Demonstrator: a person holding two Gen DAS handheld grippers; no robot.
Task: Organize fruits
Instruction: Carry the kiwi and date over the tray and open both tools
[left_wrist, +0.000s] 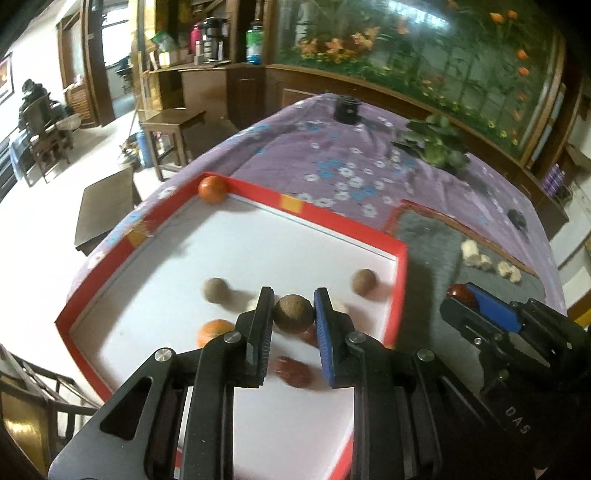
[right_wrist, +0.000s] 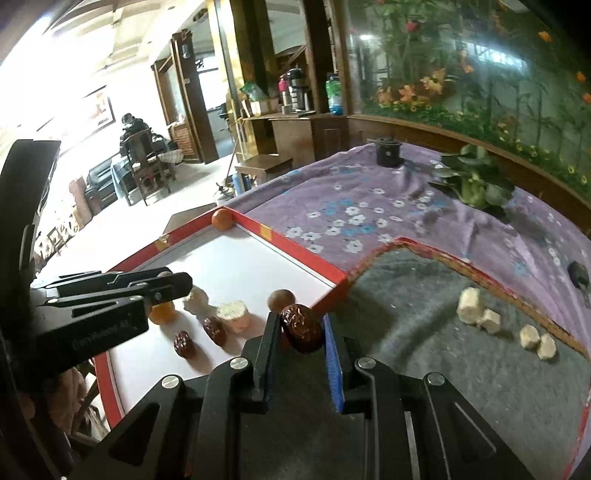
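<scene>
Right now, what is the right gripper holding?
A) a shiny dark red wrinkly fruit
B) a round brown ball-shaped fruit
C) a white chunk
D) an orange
A: in the right wrist view, the right gripper is shut on a shiny dark red wrinkly fruit; the round brown fruit sits in the left gripper instead.

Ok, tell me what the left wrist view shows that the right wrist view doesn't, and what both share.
Left wrist only: a brown round fruit clamped in the left hand-held gripper, and a second brown fruit lying loose in the red-rimmed tray.

Right wrist only: the wrinkled dark red fruit seen clearly in the right hand-held gripper.

Both: the tray, its corner orange, the pale pieces on the grey mat.
</scene>
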